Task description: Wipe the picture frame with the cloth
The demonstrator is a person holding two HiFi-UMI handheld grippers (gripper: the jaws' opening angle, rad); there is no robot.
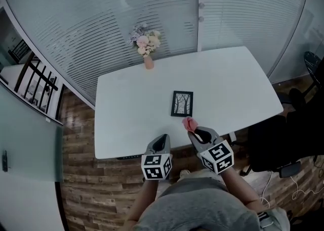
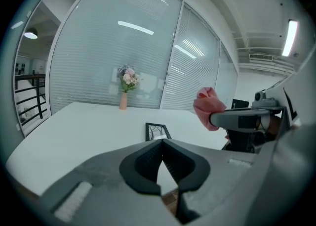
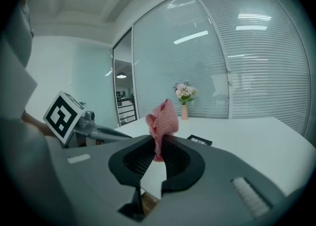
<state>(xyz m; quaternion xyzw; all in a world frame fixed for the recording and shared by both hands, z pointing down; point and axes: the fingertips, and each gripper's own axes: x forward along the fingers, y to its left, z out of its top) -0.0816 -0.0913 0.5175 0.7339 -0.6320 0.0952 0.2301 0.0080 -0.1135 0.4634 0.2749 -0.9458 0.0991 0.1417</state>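
The right claw grips the cloth, probably ready to wipe the frame at its 11 o'clock on the counter; the left claw is pinched together, empty.

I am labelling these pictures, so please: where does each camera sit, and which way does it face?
Head view: on the person's head, facing steeply down at the table; shows left gripper, right gripper, arms, torso.
Left gripper view: on the left gripper, facing along its shut, empty jaws across the table; right gripper at right.
Right gripper view: on the right gripper, facing along jaws shut on the cloth; left gripper at left.
Shared: all show the picture frame and flower vase.
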